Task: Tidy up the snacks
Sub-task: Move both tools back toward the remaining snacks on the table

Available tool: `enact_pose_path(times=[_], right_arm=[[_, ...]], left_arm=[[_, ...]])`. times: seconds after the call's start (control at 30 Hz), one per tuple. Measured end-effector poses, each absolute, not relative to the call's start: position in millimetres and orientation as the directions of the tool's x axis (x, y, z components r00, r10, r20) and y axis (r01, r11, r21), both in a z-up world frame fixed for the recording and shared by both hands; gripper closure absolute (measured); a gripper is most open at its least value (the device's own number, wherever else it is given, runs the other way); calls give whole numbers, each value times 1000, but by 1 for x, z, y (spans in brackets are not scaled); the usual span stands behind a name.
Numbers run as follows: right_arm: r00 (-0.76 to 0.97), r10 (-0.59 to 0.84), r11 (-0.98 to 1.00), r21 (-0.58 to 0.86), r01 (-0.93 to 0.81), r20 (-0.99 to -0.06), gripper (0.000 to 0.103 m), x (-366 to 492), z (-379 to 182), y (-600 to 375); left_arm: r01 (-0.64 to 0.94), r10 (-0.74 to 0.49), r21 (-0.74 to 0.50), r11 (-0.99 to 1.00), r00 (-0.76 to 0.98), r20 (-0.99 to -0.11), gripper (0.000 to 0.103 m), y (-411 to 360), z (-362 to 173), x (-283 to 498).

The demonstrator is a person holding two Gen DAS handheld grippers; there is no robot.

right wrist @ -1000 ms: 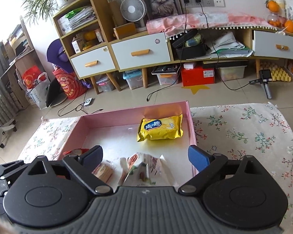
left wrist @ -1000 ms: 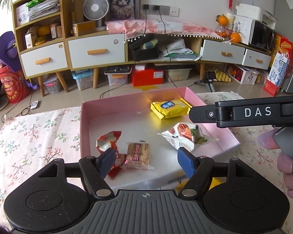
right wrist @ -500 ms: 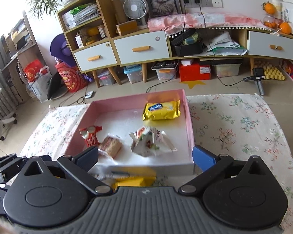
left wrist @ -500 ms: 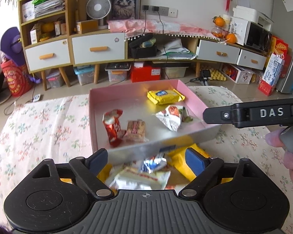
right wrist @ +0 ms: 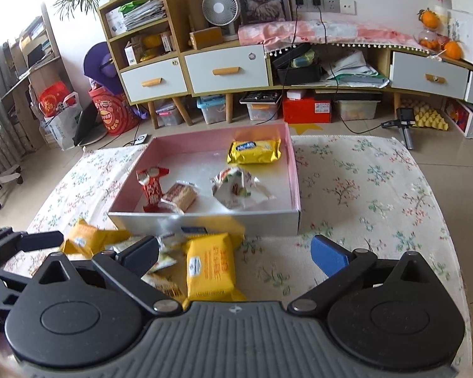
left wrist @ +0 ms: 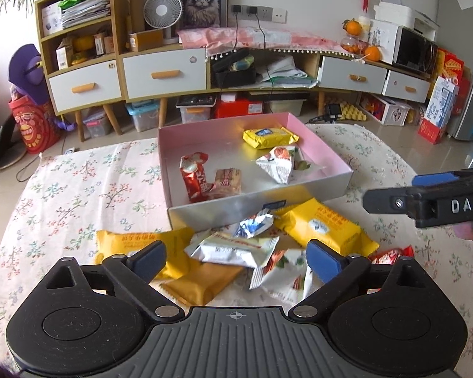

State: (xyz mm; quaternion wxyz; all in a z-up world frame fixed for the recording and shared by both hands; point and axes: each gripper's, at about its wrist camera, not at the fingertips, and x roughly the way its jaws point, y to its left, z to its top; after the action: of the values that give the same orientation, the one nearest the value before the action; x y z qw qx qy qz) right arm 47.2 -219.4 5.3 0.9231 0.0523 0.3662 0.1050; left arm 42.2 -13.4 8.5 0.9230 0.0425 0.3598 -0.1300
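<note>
Resting on a table (left wrist: 78, 186) covered by a floral cloth, a shallow box (left wrist: 318, 145) with pink inner walls and a silver front is seen from both wrist views. Four snacks are held inside it: a yellow packet (left wrist: 269, 136) near the far wall, a white crumpled packet (left wrist: 279, 165) just in front of that, and a red wrapper (left wrist: 195, 176) touching a small brown biscuit pack (left wrist: 227, 181) toward the near left corner. A loose pile of snacks is spread on the cloth just in front of the box's silver wall: a yellow pack on the left (left wrist: 132, 242), an orange-yellow pack (left wrist: 201, 283) below it, a white and silver pack (left wrist: 236, 249) in the middle, a small blue and silver wrapper (left wrist: 257, 222) above that, and a yellow pack on the right (left wrist: 324, 226). The left gripper (left wrist: 235, 260) is held low over this pile with its jaws spread wide and nothing between them. The right gripper (right wrist: 235, 253) is held just beside it, to the right, its jaws likewise spread wide and empty, above a yellow pack (right wrist: 209, 266) lying near the box front. Cabinets with white drawers (left wrist: 164, 74) are seen along the far wall.
</note>
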Motion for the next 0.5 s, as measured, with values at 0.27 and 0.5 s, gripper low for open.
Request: enact_pose_path(times=[0.27,0.5], right_arm=[[723,212,976,103,-193,-657,0,28,-1,-220],[721,228,972,106,-211,-654,0,20,-8,-226]], left_arm=[[289,-227,-20,957,705,-672,3,-2,7,29],[285,-198,18,958,708,-678,2,13,-1,23]])
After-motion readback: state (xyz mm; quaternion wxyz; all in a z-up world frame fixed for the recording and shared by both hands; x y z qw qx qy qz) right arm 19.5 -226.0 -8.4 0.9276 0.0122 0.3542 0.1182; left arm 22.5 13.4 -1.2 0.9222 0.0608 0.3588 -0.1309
